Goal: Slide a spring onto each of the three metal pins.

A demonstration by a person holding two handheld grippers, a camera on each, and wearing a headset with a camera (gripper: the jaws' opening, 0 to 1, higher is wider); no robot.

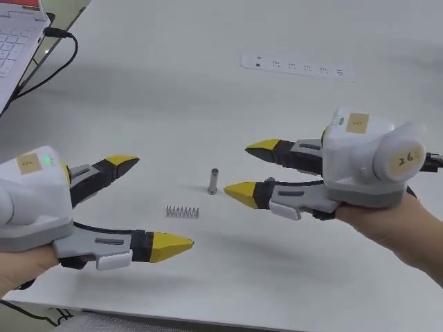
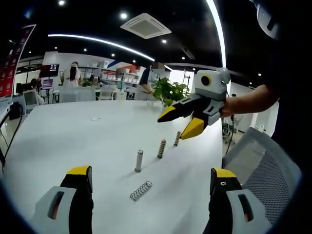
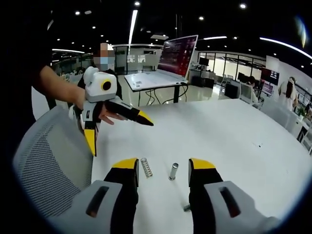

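A bare metal pin (image 1: 213, 181) stands upright mid-table, with a loose spring (image 1: 182, 211) lying flat just in front and left of it. In the left gripper view the bare pin (image 2: 139, 161) heads a row with two pins that carry springs (image 2: 161, 148) (image 2: 177, 138); the loose spring (image 2: 141, 190) lies nearer. My left gripper (image 1: 158, 202) is open, left of the spring, holding nothing. My right gripper (image 1: 242, 169) is open just right of the bare pin, its lower jaw partly hiding another pin (image 1: 270, 181). In the right gripper view the pin (image 3: 173, 171) and spring (image 3: 146, 167) sit between the open jaws.
A white power strip (image 1: 297, 67) lies at the back of the white table. A laptop (image 1: 17, 34) with a black cable (image 1: 59, 62) sits at the far left corner. The table's front edge (image 1: 228, 315) runs close below the grippers, and a mesh chair (image 2: 263, 165) stands beyond it.
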